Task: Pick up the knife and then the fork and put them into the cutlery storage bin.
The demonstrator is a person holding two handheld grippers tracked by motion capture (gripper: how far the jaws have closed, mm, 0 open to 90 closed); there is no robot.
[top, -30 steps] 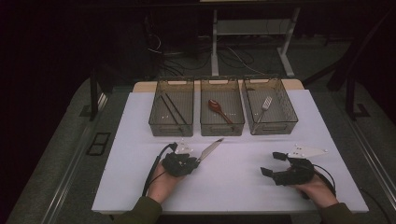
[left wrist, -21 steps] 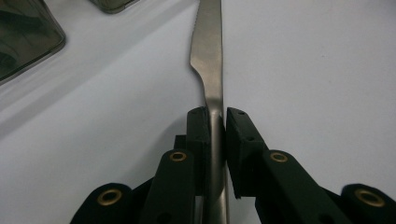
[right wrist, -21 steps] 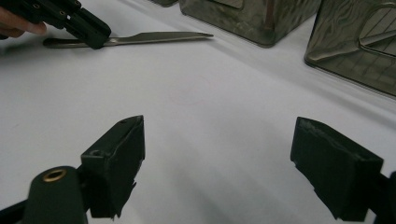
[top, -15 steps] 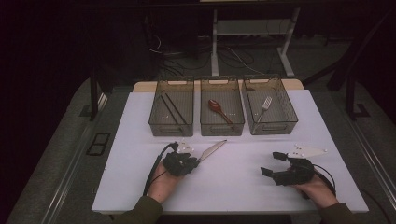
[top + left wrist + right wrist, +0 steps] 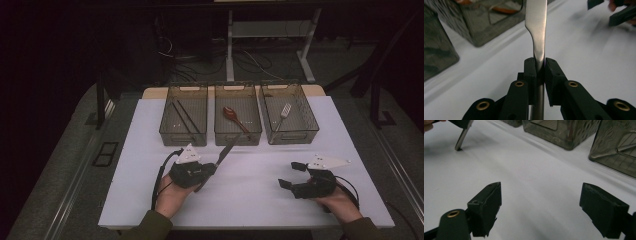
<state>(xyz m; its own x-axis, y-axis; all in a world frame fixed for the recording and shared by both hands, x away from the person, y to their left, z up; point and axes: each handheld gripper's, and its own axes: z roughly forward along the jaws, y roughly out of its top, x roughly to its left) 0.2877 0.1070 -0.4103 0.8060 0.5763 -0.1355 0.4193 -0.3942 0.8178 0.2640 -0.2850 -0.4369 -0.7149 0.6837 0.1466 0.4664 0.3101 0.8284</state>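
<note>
Steel knife [image 5: 537, 30] clamped by left gripper [image 5: 212, 169].
Blade points ahead toward bins [image 5: 238, 136], presumably for sorting; right gripper [image 5: 291, 175] idles wide open, empty.

It looked like a lab: a white-covered surface [image 5: 260, 195] stood under bright light in a dark room, with loose cables [image 5: 210, 60] and metal stand legs [image 5: 230, 45] on the floor at twelve o'clock.
</note>
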